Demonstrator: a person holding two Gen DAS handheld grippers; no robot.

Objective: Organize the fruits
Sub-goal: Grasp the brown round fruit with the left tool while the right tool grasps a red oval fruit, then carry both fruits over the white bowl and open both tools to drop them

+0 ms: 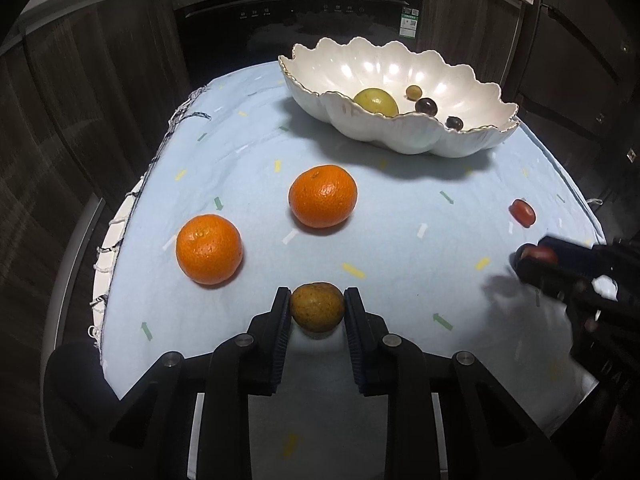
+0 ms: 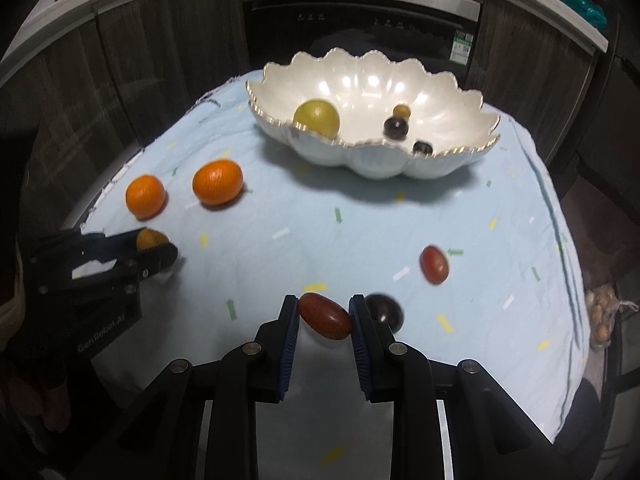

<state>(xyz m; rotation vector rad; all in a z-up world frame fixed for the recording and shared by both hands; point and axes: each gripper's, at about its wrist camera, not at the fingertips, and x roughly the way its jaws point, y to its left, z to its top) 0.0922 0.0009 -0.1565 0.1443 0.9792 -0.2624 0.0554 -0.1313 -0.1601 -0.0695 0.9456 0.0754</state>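
Note:
My left gripper [image 1: 317,304] is shut on a brownish-yellow round fruit [image 1: 317,307] just above the blue cloth; it also shows in the right wrist view [image 2: 150,239]. My right gripper [image 2: 324,314] is shut on a red oval fruit [image 2: 325,316], seen from the left wrist view as well [image 1: 538,255]. Two oranges [image 1: 209,249] [image 1: 322,196] lie on the cloth ahead of the left gripper. A white scalloped bowl [image 1: 420,136] at the back holds a yellow-green fruit [image 1: 376,102] and three small dark fruits [image 1: 425,106].
Another red oval fruit [image 2: 434,264] and a dark round fruit [image 2: 385,312] lie on the cloth near the right gripper. The cloth's fringed left edge [image 1: 132,208] overhangs the table. Dark cabinets and an oven [image 1: 296,12] stand behind.

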